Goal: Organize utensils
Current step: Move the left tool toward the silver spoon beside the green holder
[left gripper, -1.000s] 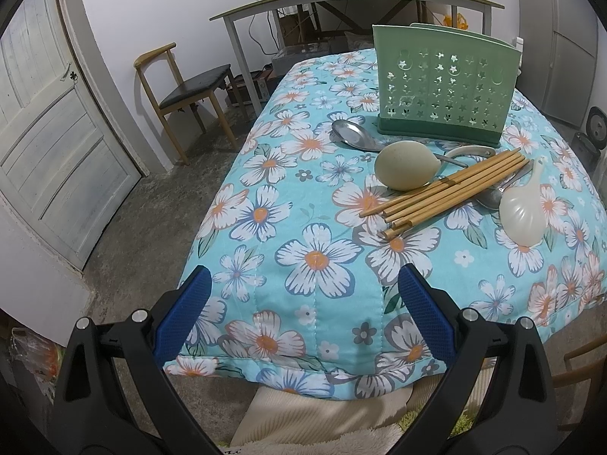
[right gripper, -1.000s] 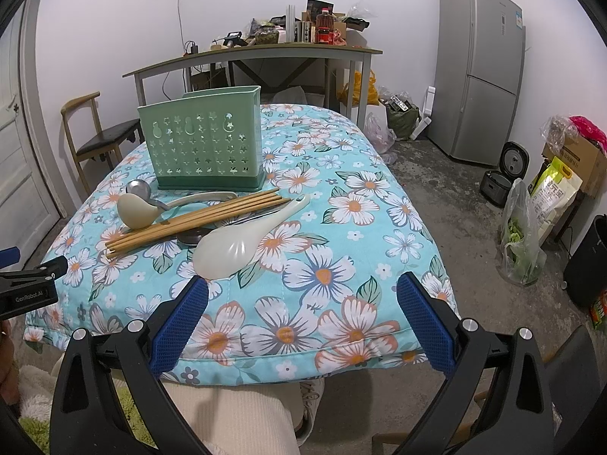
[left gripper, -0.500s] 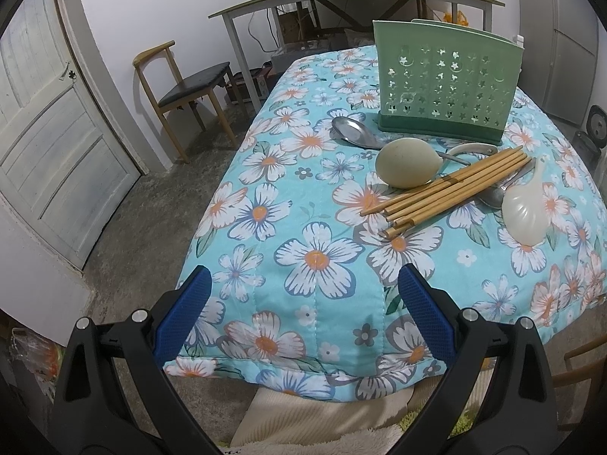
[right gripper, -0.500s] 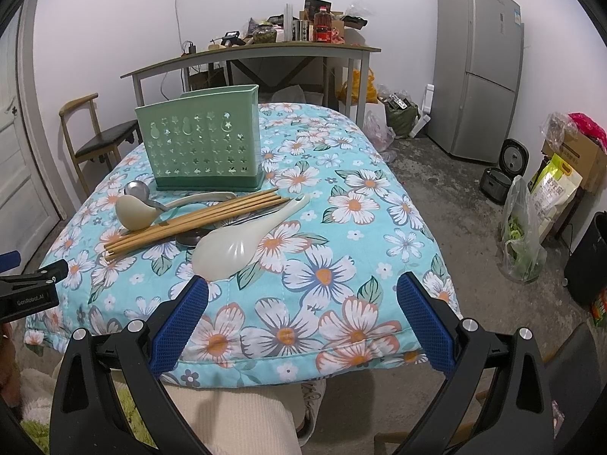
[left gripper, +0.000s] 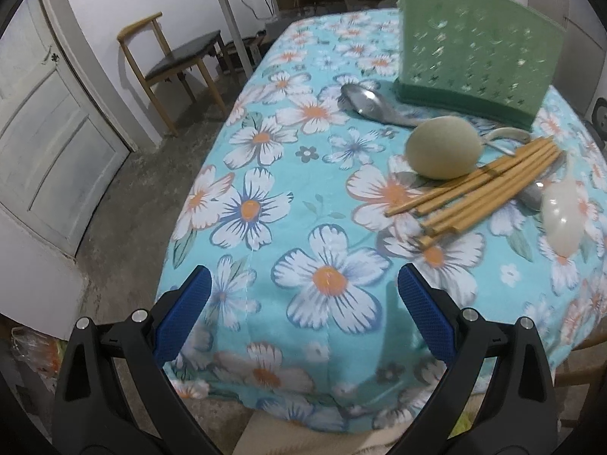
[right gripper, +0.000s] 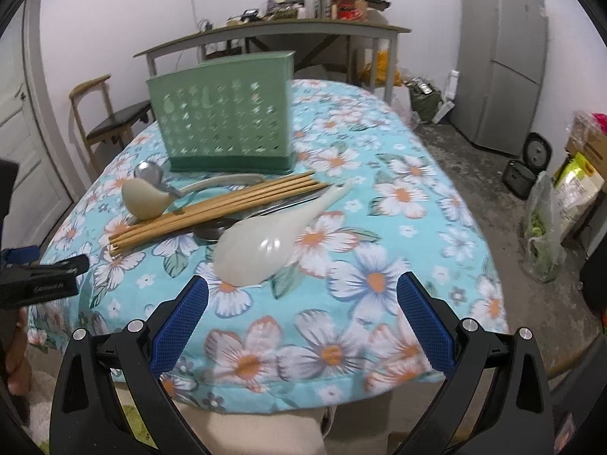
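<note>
Blue-padded fingers (left gripper: pixel 186 314) of the left gripper (left gripper: pixel 303 314) spread wide apart, nothing between them, hovering over the near edge of the table draped in a turquoise cloth printed with white flowers (left gripper: pixel 265 174). Blue-padded fingers (right gripper: pixel 425 318) of the right gripper (right gripper: pixel 301 320) likewise wide apart and empty, poised above the same cloth's near edge, left finger tip close to the bowl of a translucent white plastic rice spoon (right gripper: pixel 261 246), not touching it.

Utensils gathered in a loose pile mid-table. Bundle of light wooden chopsticks (left gripper: pixel 478 193) lying flat and slanted, ends roughly even. Pale cream ceramic soup spoon (left gripper: pixel 444 148) bowl-down against the chopsticks' far side, handle curving away behind. Shiny metal spoon (left gripper: pixel 364 100) just beyond, bowl up, near the base of the holder. Translucent white spoon on the chopsticks' other side, handle pointing away toward the far right; more metal cutlery partly hidden beneath the chopsticks, kind unclear.

Upright pale green plastic utensil holder with star and moon cut-outs (right gripper: pixel 227 121) standing behind the pile, blurred in both views; contents not discernible.

Wooden chair with dark seat (left gripper: pixel 178 60) beside the table on the left, white panelled door (left gripper: pixel 49 132) nearer. Grey refrigerator (right gripper: pixel 500 57) at the far right wall, cluttered long table (right gripper: pixel 273 34) at the back.
</note>
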Action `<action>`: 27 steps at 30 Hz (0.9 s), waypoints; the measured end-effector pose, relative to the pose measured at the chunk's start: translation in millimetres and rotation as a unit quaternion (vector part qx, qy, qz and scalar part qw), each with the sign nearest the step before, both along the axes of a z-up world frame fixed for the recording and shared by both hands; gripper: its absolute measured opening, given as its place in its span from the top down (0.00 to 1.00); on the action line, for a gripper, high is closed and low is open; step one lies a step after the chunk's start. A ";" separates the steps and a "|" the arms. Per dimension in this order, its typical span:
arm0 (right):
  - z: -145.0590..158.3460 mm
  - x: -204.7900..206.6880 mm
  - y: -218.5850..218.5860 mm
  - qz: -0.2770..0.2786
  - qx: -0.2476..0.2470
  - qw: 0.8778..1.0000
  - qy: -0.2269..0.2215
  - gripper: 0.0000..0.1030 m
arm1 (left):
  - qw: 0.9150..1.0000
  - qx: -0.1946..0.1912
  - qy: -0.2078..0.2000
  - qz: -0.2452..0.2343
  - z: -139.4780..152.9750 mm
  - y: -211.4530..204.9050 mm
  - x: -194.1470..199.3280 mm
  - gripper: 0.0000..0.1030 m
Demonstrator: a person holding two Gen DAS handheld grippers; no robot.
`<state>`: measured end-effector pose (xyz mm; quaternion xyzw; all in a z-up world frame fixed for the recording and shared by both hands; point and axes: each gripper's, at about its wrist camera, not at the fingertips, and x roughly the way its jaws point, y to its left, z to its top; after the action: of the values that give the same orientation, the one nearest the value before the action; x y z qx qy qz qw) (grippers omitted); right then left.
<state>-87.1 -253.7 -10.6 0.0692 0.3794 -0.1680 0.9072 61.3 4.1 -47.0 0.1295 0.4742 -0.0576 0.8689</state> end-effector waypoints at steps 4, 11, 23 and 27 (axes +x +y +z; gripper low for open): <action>-13.9 16.8 5.4 0.022 0.008 1.000 0.019 0.06 | 1.000 0.020 0.020 -0.001 -14.9 -2.0 18.6 0.07; -35.0 39.3 11.5 0.049 0.020 0.998 0.044 0.06 | 1.000 0.006 0.016 -0.004 -19.4 -3.5 36.2 0.07; -52.1 59.9 14.2 0.055 0.010 0.997 0.050 0.06 | 0.997 -0.044 0.057 -0.002 -24.7 6.8 55.5 0.07; -53.6 61.4 13.7 0.050 0.010 0.998 0.046 0.06 | 0.997 -0.045 0.060 -0.002 -25.0 7.0 55.4 0.07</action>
<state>-25.7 -240.1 -64.2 0.0512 0.4252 -0.1216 0.8954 116.7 11.1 -72.0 0.0871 0.5224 -0.0882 0.8436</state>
